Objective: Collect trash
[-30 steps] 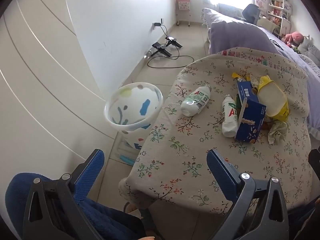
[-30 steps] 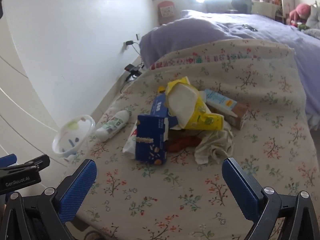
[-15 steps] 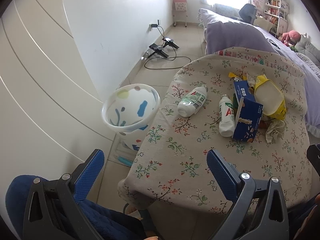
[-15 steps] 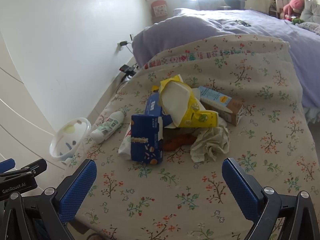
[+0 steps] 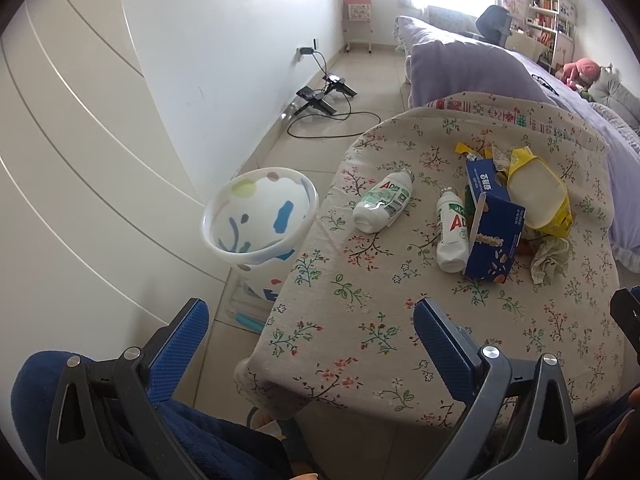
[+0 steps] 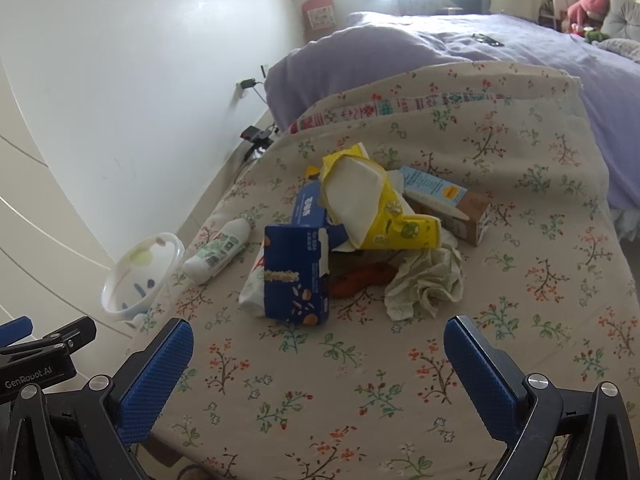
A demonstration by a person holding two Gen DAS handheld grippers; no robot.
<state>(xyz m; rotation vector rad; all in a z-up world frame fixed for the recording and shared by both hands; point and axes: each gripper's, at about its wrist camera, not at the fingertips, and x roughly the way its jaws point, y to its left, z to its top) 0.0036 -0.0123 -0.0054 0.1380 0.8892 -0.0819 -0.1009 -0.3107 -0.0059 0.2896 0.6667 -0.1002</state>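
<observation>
Trash lies on a table with a floral cloth (image 5: 360, 320): two white bottles (image 5: 384, 202) (image 5: 452, 228), a blue box (image 5: 494, 236), a yellow wrapper (image 5: 538, 192) and a crumpled tissue (image 5: 550, 256). In the right wrist view the blue box (image 6: 298, 276), yellow wrapper (image 6: 376, 208), tissue (image 6: 424, 284), a brown carton (image 6: 448, 204) and one bottle (image 6: 218, 250) show. A white spotted bin (image 5: 258, 216) stands on the floor left of the table. My left gripper (image 5: 312, 332) is open and empty over the table's near left corner. My right gripper (image 6: 318, 350) is open and empty, short of the pile.
A white wall and cabinet doors run along the left. Cables and chargers (image 5: 320, 100) lie on the floor beyond the bin. A bed with purple bedding (image 6: 480, 60) stands behind the table. An orange item (image 6: 360, 280) lies under the pile.
Both grippers have drawn back and risen a little, so the table and trash look smaller and farther. Nothing on the table has moved.
</observation>
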